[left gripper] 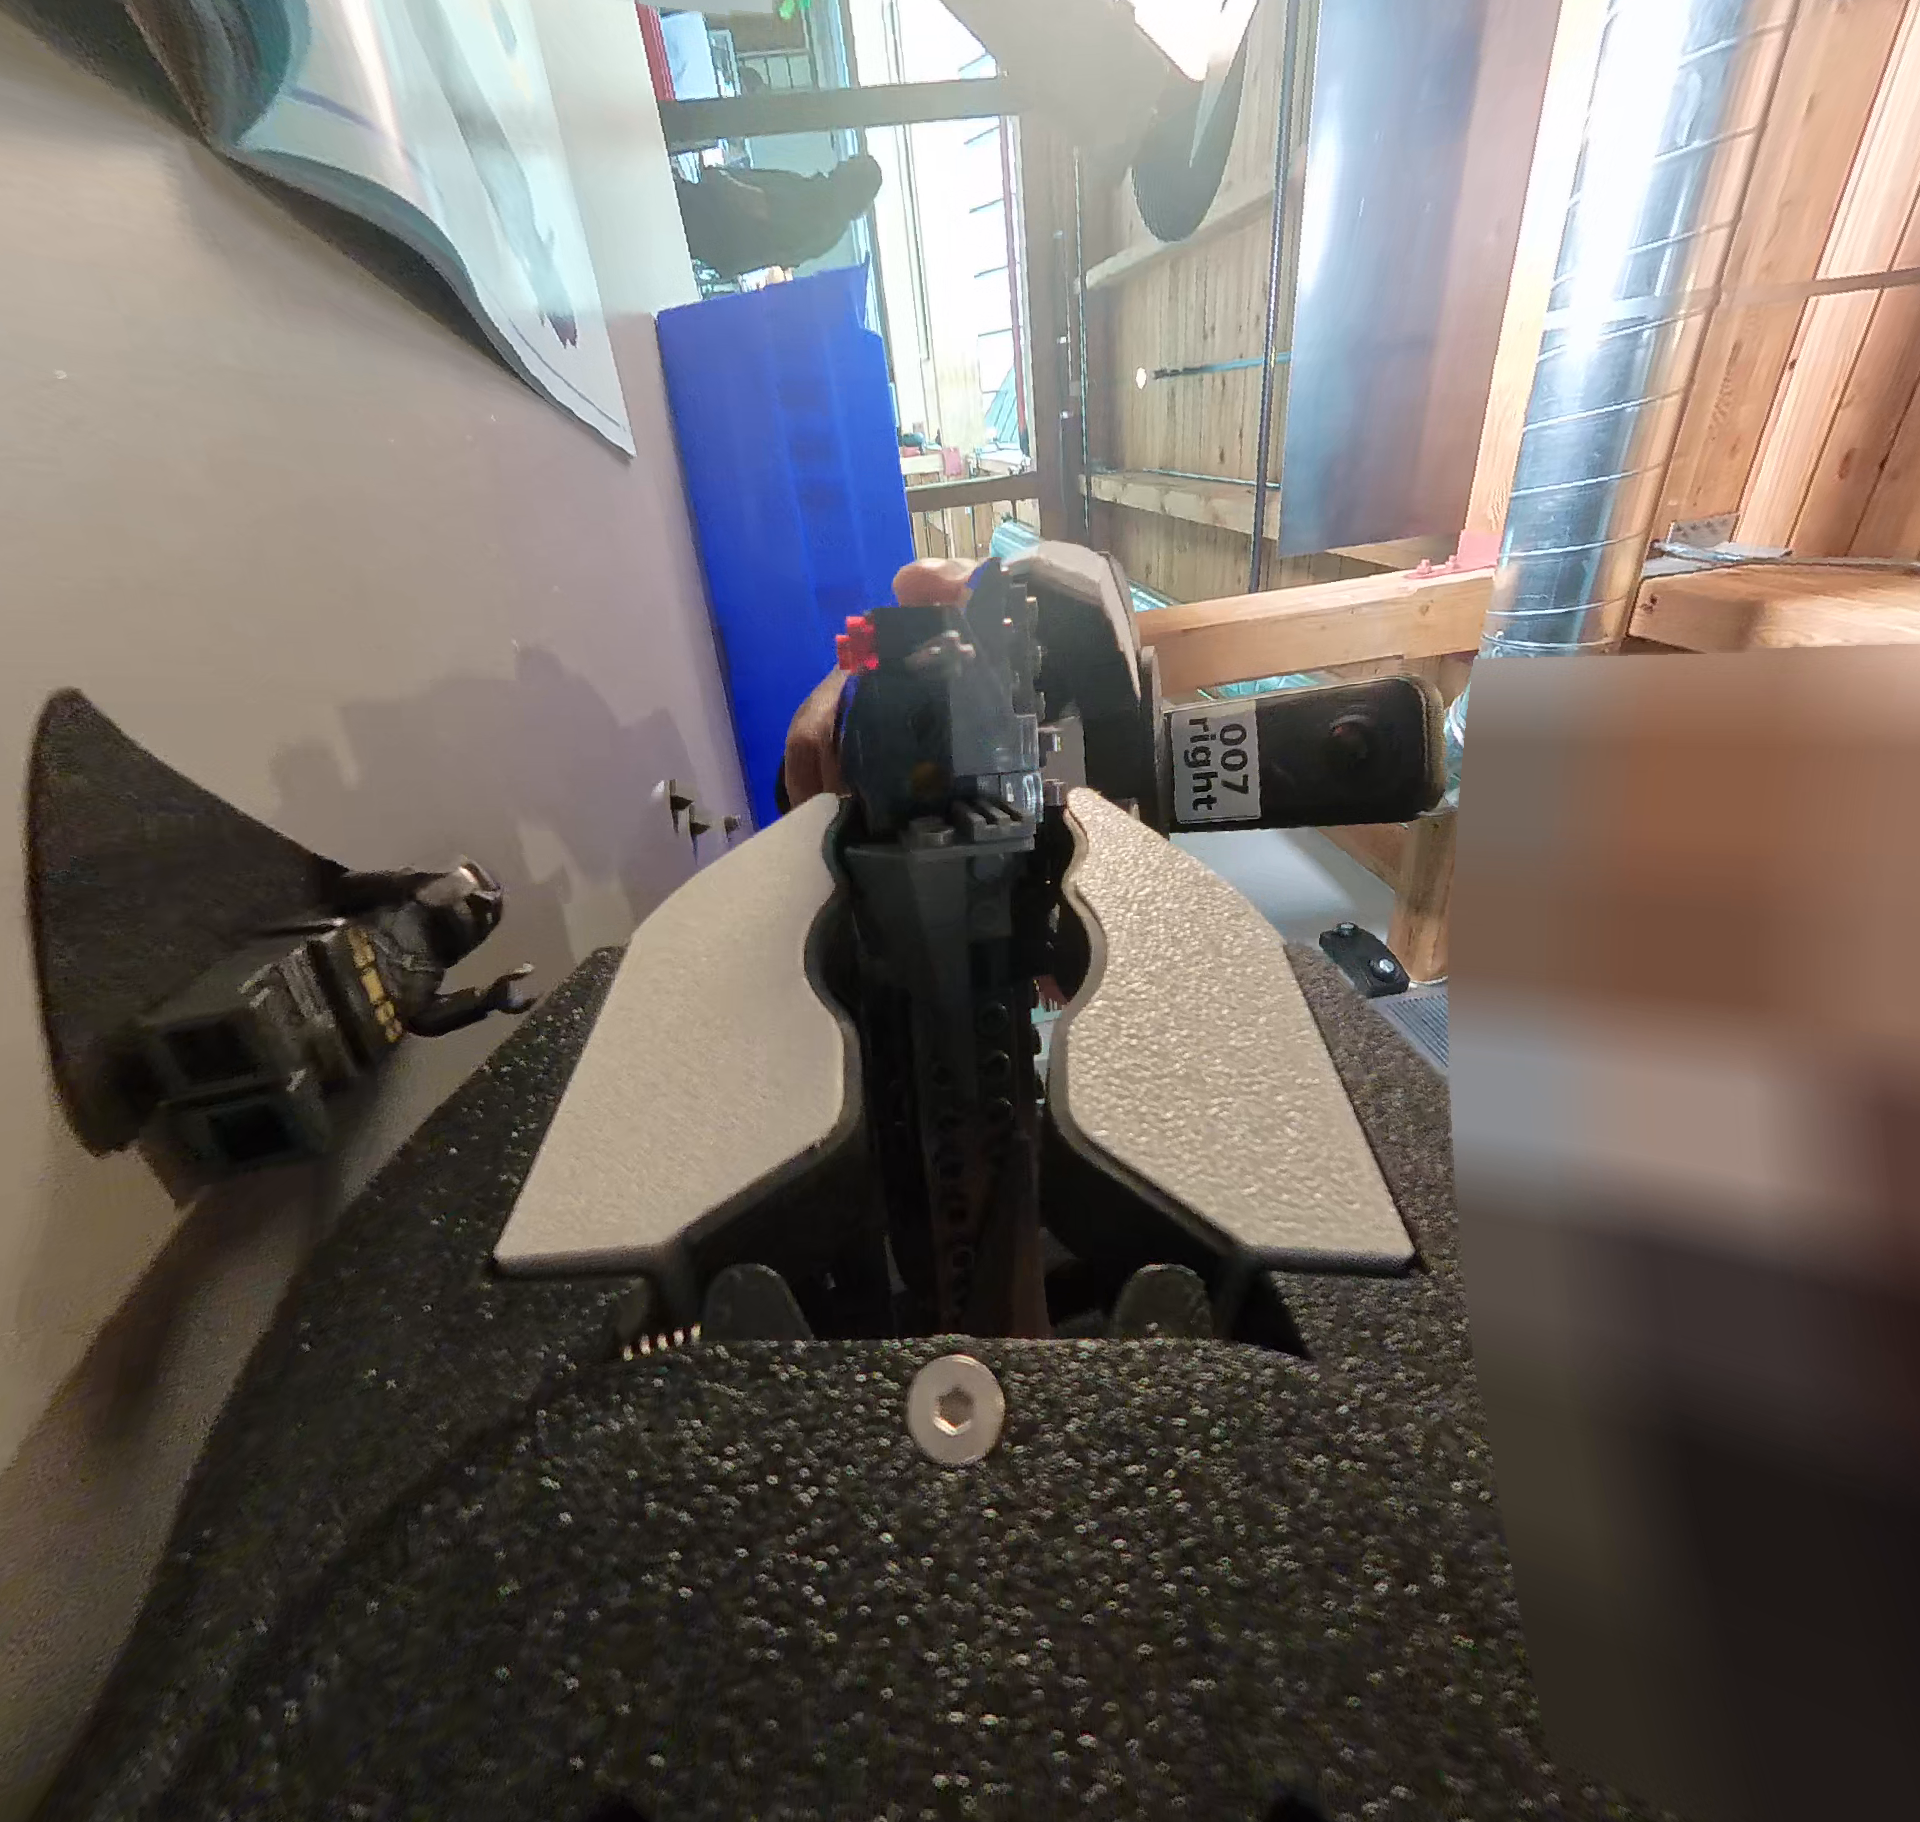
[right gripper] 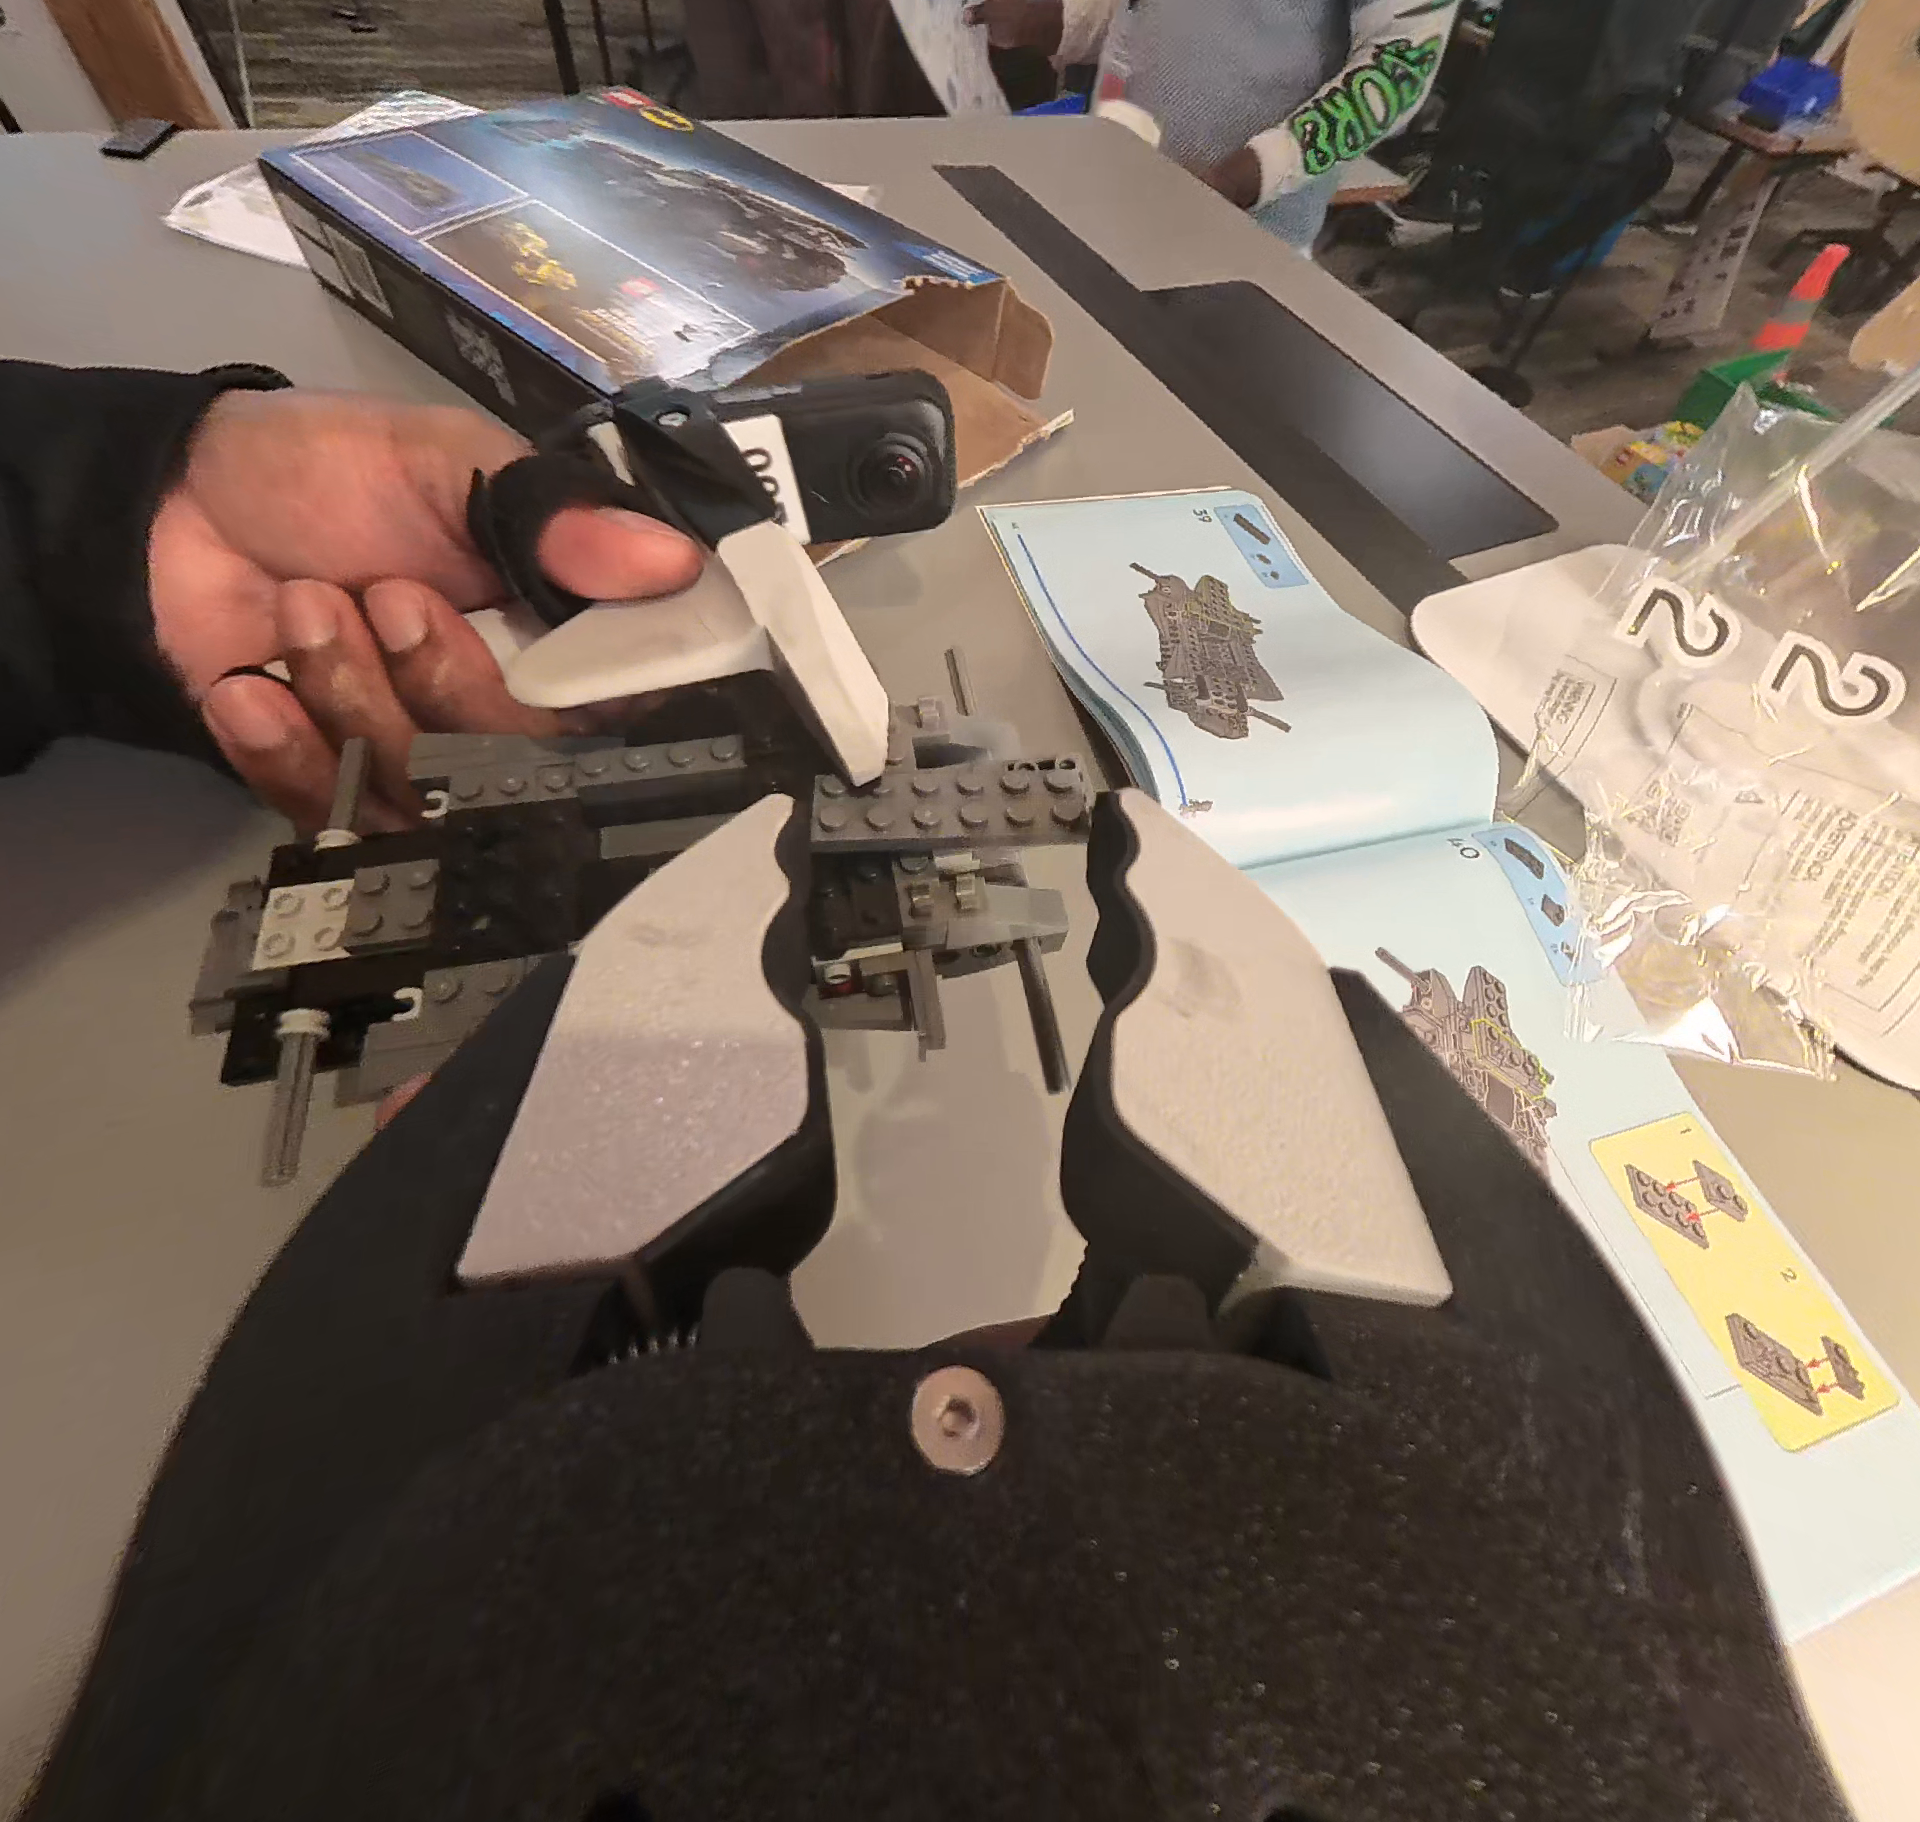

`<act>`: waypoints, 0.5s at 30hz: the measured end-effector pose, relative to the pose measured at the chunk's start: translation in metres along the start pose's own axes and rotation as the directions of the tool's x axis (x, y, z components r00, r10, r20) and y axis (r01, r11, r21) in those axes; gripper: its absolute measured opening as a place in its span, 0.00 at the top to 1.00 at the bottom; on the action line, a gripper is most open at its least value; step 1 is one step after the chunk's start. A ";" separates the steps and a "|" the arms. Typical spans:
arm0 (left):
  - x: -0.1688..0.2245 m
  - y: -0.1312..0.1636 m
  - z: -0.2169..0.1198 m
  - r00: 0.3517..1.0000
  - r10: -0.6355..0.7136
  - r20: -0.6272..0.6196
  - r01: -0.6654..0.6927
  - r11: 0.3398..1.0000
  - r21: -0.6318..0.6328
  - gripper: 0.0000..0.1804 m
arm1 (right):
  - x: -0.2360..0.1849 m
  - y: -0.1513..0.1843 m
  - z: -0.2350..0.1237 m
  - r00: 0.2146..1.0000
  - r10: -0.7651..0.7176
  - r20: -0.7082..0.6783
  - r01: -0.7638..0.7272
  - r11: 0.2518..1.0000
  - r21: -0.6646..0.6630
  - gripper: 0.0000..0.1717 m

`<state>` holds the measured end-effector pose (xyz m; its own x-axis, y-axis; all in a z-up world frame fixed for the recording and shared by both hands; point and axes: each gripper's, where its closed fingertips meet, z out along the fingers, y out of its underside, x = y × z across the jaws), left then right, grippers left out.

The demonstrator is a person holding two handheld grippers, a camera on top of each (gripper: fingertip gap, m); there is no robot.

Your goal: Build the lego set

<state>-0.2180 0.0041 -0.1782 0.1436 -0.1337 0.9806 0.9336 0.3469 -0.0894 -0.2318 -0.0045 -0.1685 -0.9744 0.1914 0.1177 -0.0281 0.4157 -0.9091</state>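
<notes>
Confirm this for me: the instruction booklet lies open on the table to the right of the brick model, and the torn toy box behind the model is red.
One detail is off: the toy box is blue, not red, as the right wrist view shows. The rest stands: the instruction booklet lies open on the table to the right of the brick model, and the box, torn open at one end, lies behind the model.

You have two grippers (right gripper: pixel 945 816) (left gripper: pixel 945 827); one brick model (right gripper: pixel 623 858); one minifigure (left gripper: pixel 343 983) at nine o'clock; one box (right gripper: pixel 582 245); one booklet (right gripper: pixel 1299 692); two bags (right gripper: pixel 1766 733).
</notes>
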 end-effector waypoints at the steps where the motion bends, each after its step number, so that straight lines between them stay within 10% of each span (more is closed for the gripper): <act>1: 0.000 0.002 0.001 1.000 0.002 0.001 -0.002 1.000 -0.012 0.81 | -0.001 0.001 -0.001 1.000 -0.009 0.008 0.009 1.000 0.000 0.70; 15: 0.002 0.006 0.003 1.000 0.007 -0.012 -0.008 0.999 -0.046 0.79 | -0.004 0.001 -0.003 0.998 0.018 0.061 -0.019 1.000 0.020 0.70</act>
<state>-0.2131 0.0088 -0.1763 0.1542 -0.1427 0.9777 0.9467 0.3046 -0.1049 -0.2276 -0.0018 -0.1688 -0.9866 0.1438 0.0769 -0.0142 0.3944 -0.9188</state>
